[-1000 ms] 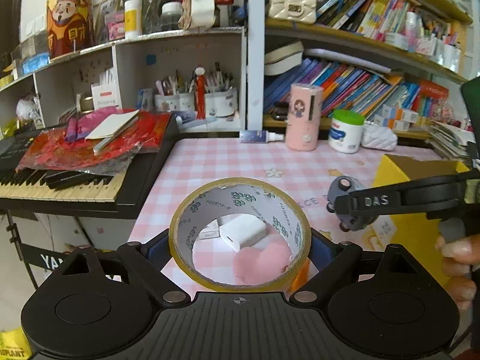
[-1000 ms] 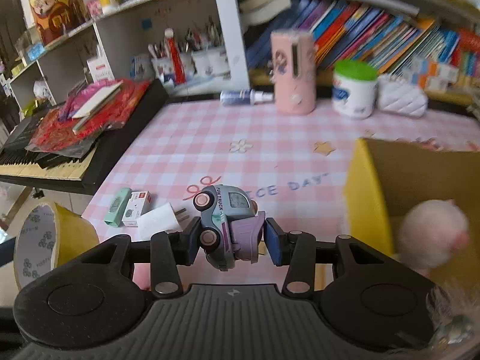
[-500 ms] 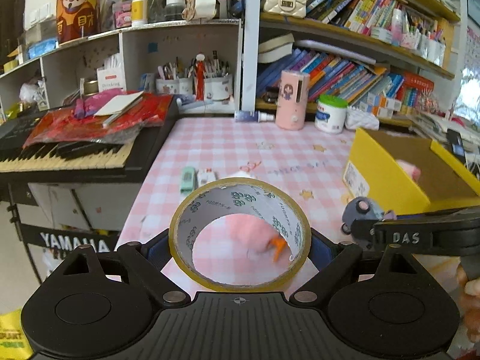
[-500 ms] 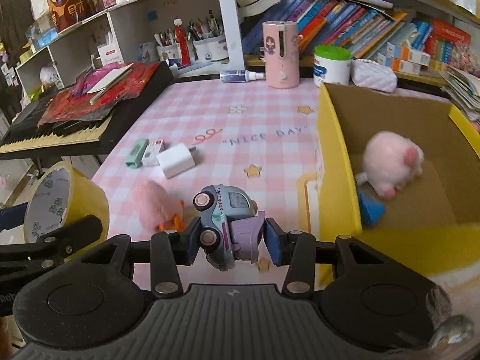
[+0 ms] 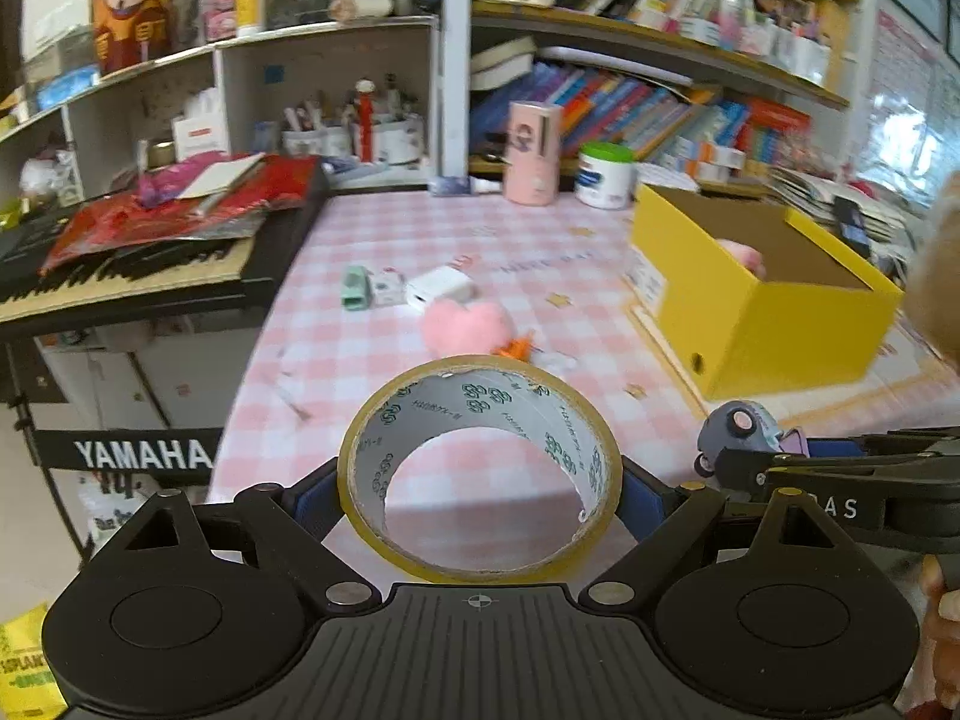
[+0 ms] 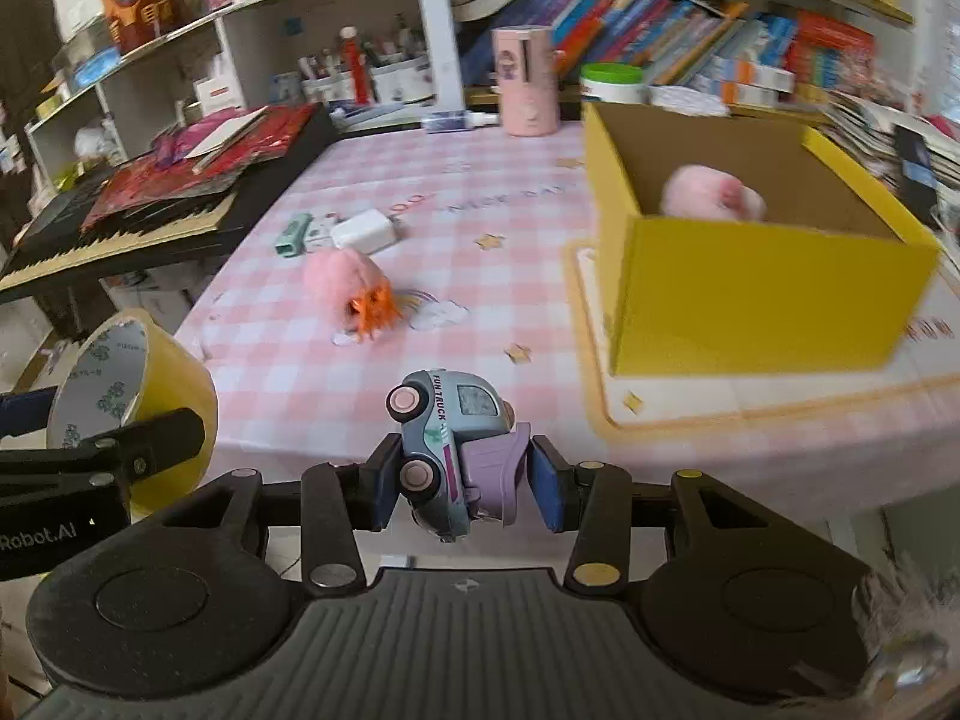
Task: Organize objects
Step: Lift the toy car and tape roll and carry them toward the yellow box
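Observation:
My left gripper (image 5: pixel 477 489) is shut on a roll of yellow tape (image 5: pixel 480 468), held off the near edge of the pink checked table (image 5: pixel 420 228). My right gripper (image 6: pixel 459 483) is shut on a small blue and purple toy truck (image 6: pixel 456 450); the truck (image 5: pixel 741 429) also shows at the right of the left wrist view. A yellow cardboard box (image 6: pixel 756 294) stands on the table's right side with a pink plush (image 6: pixel 711 192) inside. Another pink plush with orange feet (image 6: pixel 348 282) lies on the cloth. A white charger (image 6: pixel 363 231), a small white box (image 6: pixel 321 228) and a green eraser (image 6: pixel 294 234) lie beyond it.
A black keyboard (image 5: pixel 120 276) piled with red papers stands left of the table. Shelves of books and pen cups fill the back, with a pink cylinder (image 5: pixel 534 153) and a green-lidded jar (image 5: pixel 606 183) at the table's far edge. A person's fingers (image 5: pixel 942 606) show at the right.
Both grippers have pulled back from the table, keeping the tape and the truck. The table, the box and the plush now sit farther away, with the table's near edge in view.

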A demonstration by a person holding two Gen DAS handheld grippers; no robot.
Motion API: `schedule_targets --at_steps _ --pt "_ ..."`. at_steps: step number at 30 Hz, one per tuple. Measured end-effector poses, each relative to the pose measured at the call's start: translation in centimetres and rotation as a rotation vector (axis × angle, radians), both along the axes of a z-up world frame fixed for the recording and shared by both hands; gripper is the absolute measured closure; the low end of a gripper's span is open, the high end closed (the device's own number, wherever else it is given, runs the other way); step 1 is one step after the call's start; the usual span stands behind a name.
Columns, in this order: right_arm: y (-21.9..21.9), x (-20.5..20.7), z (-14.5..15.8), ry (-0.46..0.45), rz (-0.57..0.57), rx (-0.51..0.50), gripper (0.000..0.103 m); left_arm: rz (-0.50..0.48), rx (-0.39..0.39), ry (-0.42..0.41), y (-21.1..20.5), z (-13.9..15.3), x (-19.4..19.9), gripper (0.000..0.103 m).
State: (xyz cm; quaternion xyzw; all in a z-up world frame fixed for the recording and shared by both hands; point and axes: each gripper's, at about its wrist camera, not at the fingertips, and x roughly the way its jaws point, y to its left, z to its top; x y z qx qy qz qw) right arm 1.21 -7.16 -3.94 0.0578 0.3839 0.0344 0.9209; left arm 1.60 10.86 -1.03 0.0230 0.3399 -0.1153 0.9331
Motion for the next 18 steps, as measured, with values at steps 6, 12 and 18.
schedule_targets --at_steps 6,12,18 --pt "-2.2 -3.2 0.2 0.018 -0.111 0.011 0.061 -0.092 -0.014 -0.008 -2.0 0.1 -1.1 0.012" --pt "-4.4 -5.6 0.5 0.016 -0.203 -0.002 0.061 -0.196 -0.019 -0.004 -4.9 0.0 -1.5 0.012" --pt "-7.5 -7.5 0.2 0.028 -0.305 0.001 0.061 -0.293 -0.014 -0.004 -8.5 -0.1 -1.2 0.012"
